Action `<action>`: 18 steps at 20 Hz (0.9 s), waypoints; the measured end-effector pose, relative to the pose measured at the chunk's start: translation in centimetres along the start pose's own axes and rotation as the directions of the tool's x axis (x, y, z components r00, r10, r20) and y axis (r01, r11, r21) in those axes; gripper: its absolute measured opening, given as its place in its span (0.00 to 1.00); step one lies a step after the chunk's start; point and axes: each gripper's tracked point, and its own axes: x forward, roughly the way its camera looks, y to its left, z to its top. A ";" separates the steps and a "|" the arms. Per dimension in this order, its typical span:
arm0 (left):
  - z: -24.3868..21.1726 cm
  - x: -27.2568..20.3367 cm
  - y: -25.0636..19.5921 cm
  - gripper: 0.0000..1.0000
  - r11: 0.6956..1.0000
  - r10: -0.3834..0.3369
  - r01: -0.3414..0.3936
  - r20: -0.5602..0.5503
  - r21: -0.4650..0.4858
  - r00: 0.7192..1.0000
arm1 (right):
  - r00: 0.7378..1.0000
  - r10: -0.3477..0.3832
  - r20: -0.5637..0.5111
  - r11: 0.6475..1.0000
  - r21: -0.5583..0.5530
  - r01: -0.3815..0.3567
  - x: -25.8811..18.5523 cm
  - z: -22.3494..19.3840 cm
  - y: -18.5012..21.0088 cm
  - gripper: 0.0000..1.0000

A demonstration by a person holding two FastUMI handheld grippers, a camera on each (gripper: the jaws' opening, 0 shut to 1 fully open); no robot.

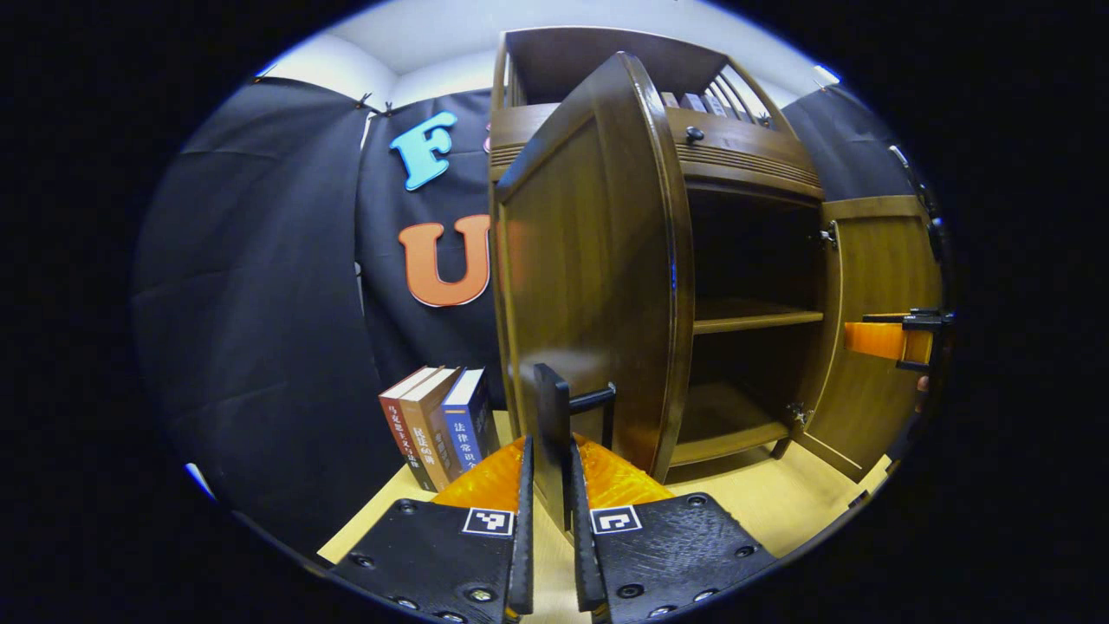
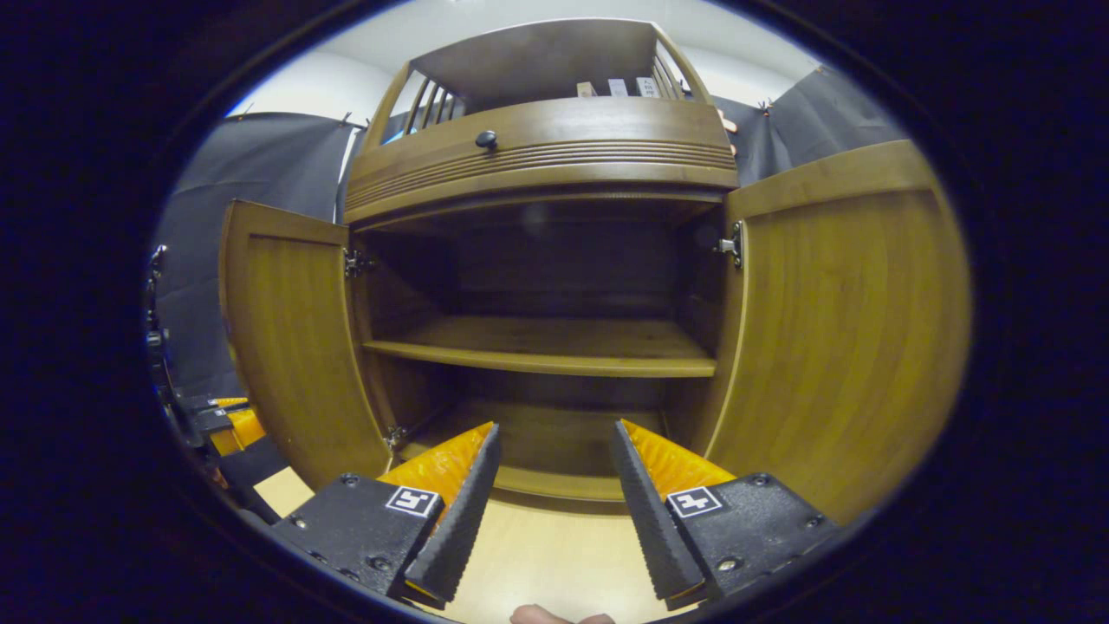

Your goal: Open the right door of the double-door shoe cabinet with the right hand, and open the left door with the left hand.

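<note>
The wooden shoe cabinet [image 2: 554, 156] stands with both doors swung out and its shelf [image 2: 554, 351] bare. In the left gripper view the left door [image 1: 589, 286] is edge-on right ahead. Its dark handle [image 1: 552, 407] sits between the fingers of my left gripper [image 1: 551, 451], which is shut on it. The right door [image 1: 875, 364] hangs wide at the far right, with the other gripper [image 1: 892, 340] beside it. In the right gripper view my right gripper [image 2: 554, 429] is open, faces the cabinet's inside and holds nothing. The left door [image 2: 286, 347] and right door [image 2: 849, 329] flank it.
Three upright books [image 1: 433, 433] lean on the pale floor [image 1: 780, 503] left of the cabinet. A drawer with a small knob [image 2: 486, 138] tops the doors, and more books [image 2: 615, 87] stand on the railed top. Black cloth walls [image 1: 260, 303] close in the booth.
</note>
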 end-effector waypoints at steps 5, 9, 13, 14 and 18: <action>-0.7 -0.2 4.0 0.16 0.996 0.071 -0.071 -0.012 -0.047 0.997 | 1.000 -0.012 0.001 1.000 -0.006 0.012 0.6 0.1 0.9 0.82; -1.0 -0.3 4.8 0.18 0.997 0.046 -0.047 -0.018 -0.067 0.999 | 1.000 -0.009 0.001 1.000 -0.016 0.009 1.0 0.5 1.8 0.82; -1.1 -0.9 5.6 0.18 0.998 0.028 -0.029 -0.016 -0.056 0.999 | 1.000 -0.022 0.003 1.000 -0.018 0.022 1.1 0.6 2.1 0.84; -1.2 -1.0 6.0 0.18 0.998 0.029 -0.030 -0.020 -0.061 0.999 | 1.000 -0.026 0.004 1.000 -0.016 0.026 1.1 0.6 2.2 0.84; -1.5 -1.3 7.1 0.21 0.994 0.033 -0.037 -0.038 -0.100 0.999 | 1.000 -0.024 0.016 1.000 -0.004 0.024 1.5 1.1 2.4 0.82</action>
